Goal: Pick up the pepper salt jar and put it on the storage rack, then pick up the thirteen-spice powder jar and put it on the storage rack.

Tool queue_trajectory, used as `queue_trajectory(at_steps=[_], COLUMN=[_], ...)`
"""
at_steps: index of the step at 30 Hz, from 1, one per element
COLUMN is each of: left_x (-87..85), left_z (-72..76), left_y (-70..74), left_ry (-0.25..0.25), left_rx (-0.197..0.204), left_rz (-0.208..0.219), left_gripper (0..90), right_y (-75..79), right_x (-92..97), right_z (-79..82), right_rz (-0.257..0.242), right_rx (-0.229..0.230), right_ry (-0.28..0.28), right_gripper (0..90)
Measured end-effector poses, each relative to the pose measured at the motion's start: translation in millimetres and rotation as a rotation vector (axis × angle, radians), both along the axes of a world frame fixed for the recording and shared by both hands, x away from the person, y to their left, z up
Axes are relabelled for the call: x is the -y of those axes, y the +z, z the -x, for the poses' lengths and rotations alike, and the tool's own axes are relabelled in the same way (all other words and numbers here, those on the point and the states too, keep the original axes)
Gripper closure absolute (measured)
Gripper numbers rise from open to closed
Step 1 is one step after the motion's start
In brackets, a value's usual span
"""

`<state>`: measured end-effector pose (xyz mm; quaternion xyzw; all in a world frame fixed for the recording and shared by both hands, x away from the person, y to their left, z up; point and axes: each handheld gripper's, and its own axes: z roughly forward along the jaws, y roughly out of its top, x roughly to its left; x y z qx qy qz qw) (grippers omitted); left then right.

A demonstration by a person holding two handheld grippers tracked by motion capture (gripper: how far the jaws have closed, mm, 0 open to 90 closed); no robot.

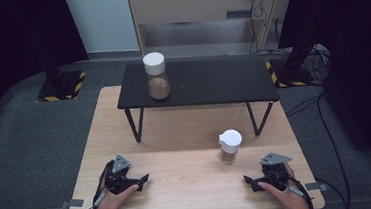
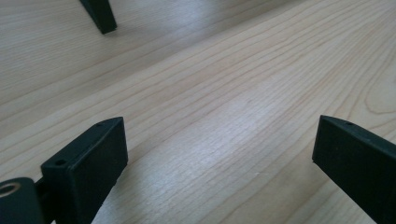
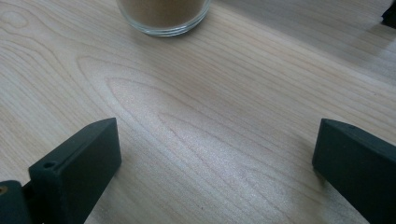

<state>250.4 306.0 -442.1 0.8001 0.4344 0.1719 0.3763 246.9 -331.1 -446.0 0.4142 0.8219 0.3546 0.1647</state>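
The small glass jar (image 1: 230,146) stands upright on the wooden table (image 1: 190,184), white lid up, long axis vertical, near the right gripper (image 1: 250,182). The right gripper view adds its brown-filled base (image 3: 163,16). Both the right and left gripper (image 1: 142,182) rest wide apart, holding nothing. A taller jar (image 1: 156,76) stands on the black shelf (image 1: 207,82).
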Motion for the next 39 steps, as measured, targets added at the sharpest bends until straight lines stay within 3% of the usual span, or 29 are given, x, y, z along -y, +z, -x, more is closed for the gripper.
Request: queue_trajectory(at_steps=[4, 6, 9, 27, 33, 37, 39], left_x=[1.3, 7.5, 16.2, 19.2, 20.0, 20.6, 21.0], left_z=[-1.7, -4.0, -4.0, -1.3, -0.3, 0.3, 0.9], left_y=[1.2, 3.8, 5.4, 5.5, 5.4, 5.5, 5.7], left_ry=[0.001, -0.001, -0.015, 0.006, 0.013, 0.017, 0.019], left_rx=[-0.012, -0.031, -0.028, -0.029, -0.028, -0.028, -0.028], left_rz=[-0.009, -0.046, -0.094, -0.094, -0.094, -0.095, -0.097], left_gripper=[2.4, 2.3, 0.0, 0.0, 0.0, 0.0, 0.0], right_y=[0.0, 0.0, 0.0, 0.1, -1.4, -2.7, -0.7], right_x=[0.1, 0.0, 0.1, 1.5, 10.4, 17.9, 18.6], right_z=[-0.2, -0.2, -0.2, -1.0, -3.2, -4.4, -5.0], right_rz=[0.001, 0.001, 0.001, -0.002, -0.047, -0.110, -0.119], right_rx=[0.000, 0.000, 0.000, -0.002, -0.009, 0.009, 0.024], right_ry=[0.002, 0.002, 0.002, 0.007, 0.002, -0.003, 0.011], right_gripper=[1.7, 1.7, 1.7, 1.6, 3.9, 4.2, 4.2])
